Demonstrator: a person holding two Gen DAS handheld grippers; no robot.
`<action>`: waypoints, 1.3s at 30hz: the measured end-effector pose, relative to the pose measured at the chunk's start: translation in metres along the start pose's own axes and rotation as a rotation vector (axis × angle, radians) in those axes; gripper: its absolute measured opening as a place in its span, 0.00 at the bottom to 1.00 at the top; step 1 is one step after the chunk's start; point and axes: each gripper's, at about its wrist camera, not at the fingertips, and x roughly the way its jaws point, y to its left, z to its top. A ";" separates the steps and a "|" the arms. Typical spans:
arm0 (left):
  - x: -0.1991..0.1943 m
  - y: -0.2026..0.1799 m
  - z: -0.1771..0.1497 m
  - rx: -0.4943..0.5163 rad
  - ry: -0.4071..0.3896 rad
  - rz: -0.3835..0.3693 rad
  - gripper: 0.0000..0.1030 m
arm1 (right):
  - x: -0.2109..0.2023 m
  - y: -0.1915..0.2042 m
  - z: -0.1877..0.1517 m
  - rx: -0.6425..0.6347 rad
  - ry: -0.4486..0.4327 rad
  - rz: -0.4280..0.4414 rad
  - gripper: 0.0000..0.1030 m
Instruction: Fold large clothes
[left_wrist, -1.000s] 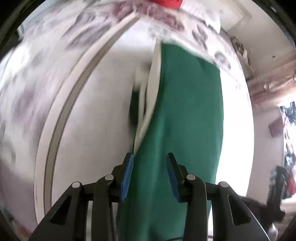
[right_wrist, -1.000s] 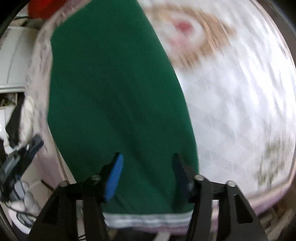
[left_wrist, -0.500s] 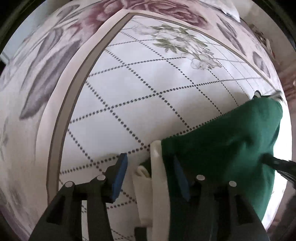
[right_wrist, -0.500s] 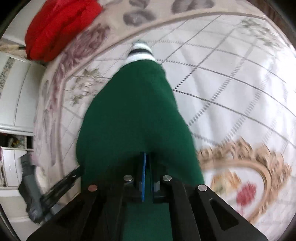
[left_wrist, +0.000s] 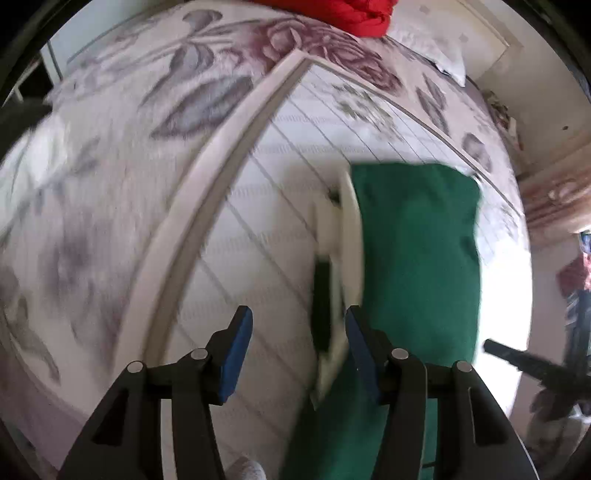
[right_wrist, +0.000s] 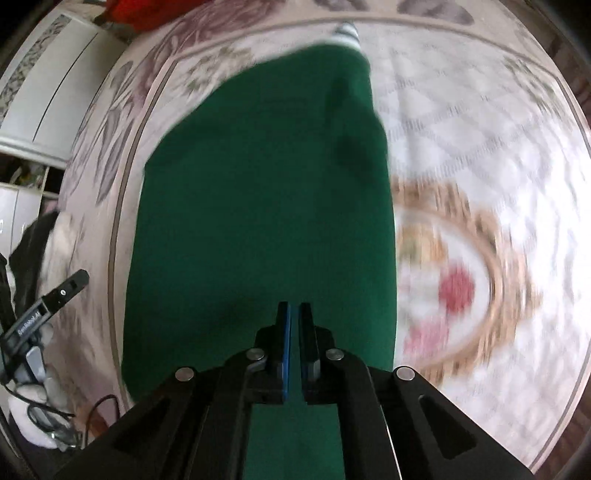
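Observation:
A dark green garment (left_wrist: 417, 258) with a white trim band (left_wrist: 351, 240) lies lengthwise on the bed. My left gripper (left_wrist: 298, 332) hovers open over its left edge. The trim lies between the fingers close to the right pad (left_wrist: 360, 350), and neither pad presses on it. In the right wrist view the green garment (right_wrist: 258, 203) fills the middle, its striped cuff (right_wrist: 347, 33) at the far end. My right gripper (right_wrist: 294, 321) is shut with its pads together at the near end of the fabric, which runs on under it. The view is blurred by motion.
The quilted floral bedspread (left_wrist: 147, 147) carries everything. A red cloth (left_wrist: 332, 14) and a white pillow (left_wrist: 432, 48) lie at the bed's far end. A white cabinet (right_wrist: 48, 96) and cables (right_wrist: 48, 417) sit beside the bed on the left. The left gripper's finger (right_wrist: 55, 299) shows there too.
The right gripper went from open over the hem to shut and has moved across the bed with the green fabric under it. The left jaws stand wider than a second ago.

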 end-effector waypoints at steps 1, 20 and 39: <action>0.001 -0.005 -0.011 0.009 0.019 -0.009 0.49 | -0.002 -0.003 -0.019 0.017 0.007 0.001 0.05; -0.017 0.020 -0.102 -0.040 0.061 0.121 0.88 | 0.002 -0.057 -0.156 0.157 0.098 0.003 0.64; 0.056 0.073 -0.205 -0.223 0.153 0.278 1.00 | 0.000 -0.075 -0.322 0.091 0.154 -0.001 0.72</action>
